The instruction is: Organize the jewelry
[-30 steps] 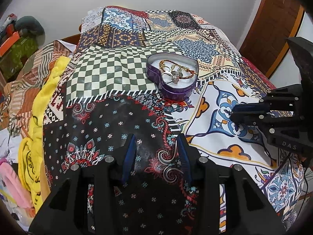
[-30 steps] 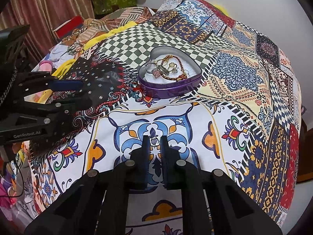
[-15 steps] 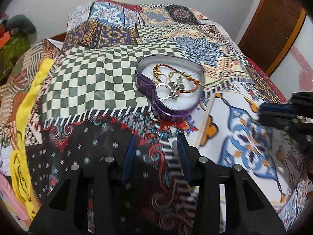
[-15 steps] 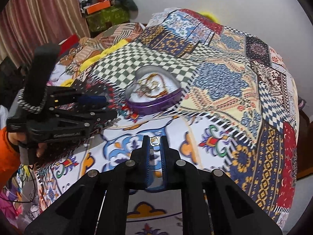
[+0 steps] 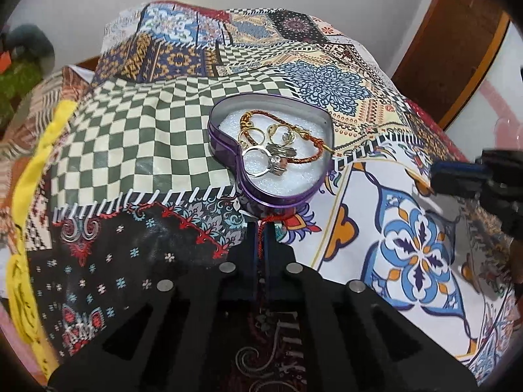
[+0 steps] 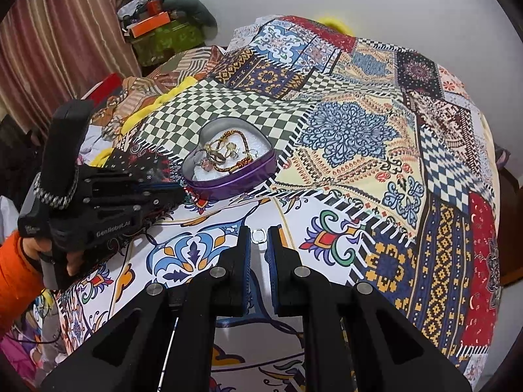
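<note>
The left gripper [image 5: 261, 228] is pinching a red cord [image 5: 260, 240] just beside the heart-shaped purple tin [image 5: 225, 150] on the patchwork bedspread [image 5: 130, 150], and the right gripper [image 6: 259, 236], narrowly parted, is cradling a small silver ring [image 6: 258, 236]; both should probably be lifted over the rim before release.

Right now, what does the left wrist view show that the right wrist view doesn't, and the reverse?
Only the left wrist view shows the red thread pinched in the left gripper and a brown door. Only the right wrist view shows the small silver ring in the right gripper, the curtain and the person's orange sleeve. Both show the purple heart tin of jewelry on the patchwork bedspread.
</note>
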